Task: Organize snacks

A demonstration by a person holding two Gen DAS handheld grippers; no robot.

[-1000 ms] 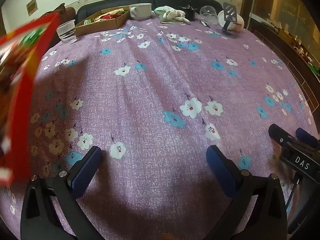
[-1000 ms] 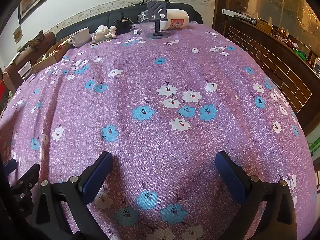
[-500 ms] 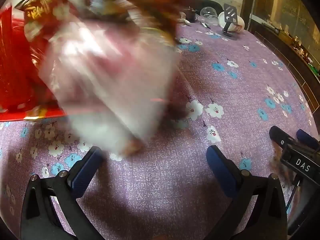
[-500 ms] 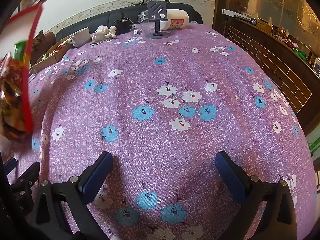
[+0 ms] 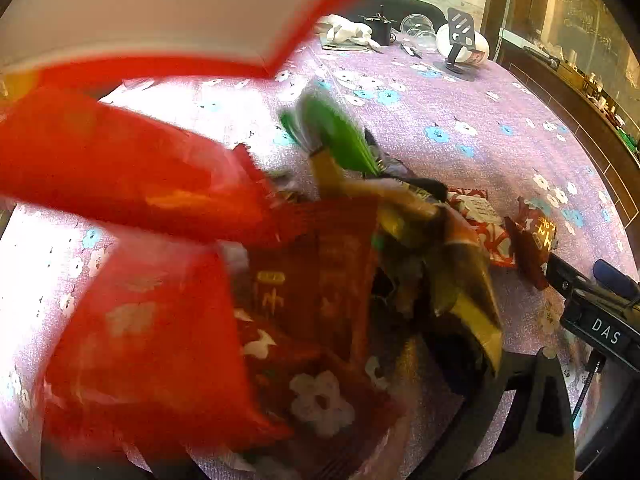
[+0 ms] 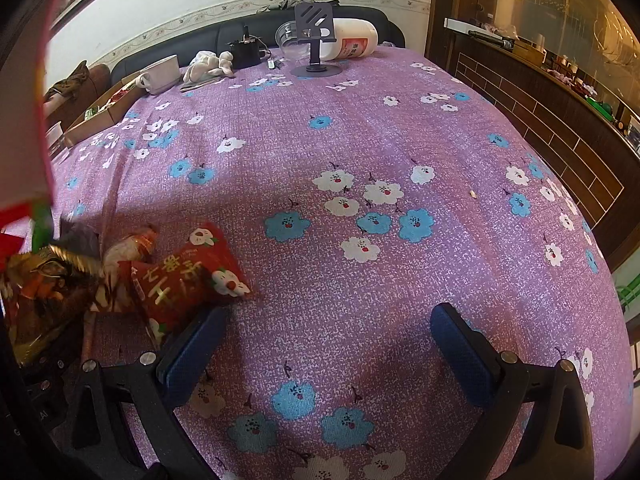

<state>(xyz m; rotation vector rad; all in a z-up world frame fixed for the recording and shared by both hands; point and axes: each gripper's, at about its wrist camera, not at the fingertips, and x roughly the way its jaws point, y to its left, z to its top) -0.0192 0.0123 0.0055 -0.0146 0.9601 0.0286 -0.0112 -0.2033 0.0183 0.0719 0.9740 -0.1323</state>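
Note:
A heap of snack packets, mostly red with some green and gold, lies blurred on the purple flowered tablecloth right in front of my left gripper and hides its fingers. A red and white box is tipped above the heap. In the right wrist view a red flowered packet and other packets lie at the left, just beyond my left fingertip. My right gripper is open and empty above the cloth. It also shows at the right edge of the left wrist view.
At the far edge stand a cardboard tray of snacks, a white cup, a white cloth, a black phone stand, a glass bowl and a white bottle. A dark brick-patterned counter runs along the right.
The red box came in from the left and tipped over. Snack packets have poured out of it onto the cloth in front of my left gripper. Both grippers stay still.

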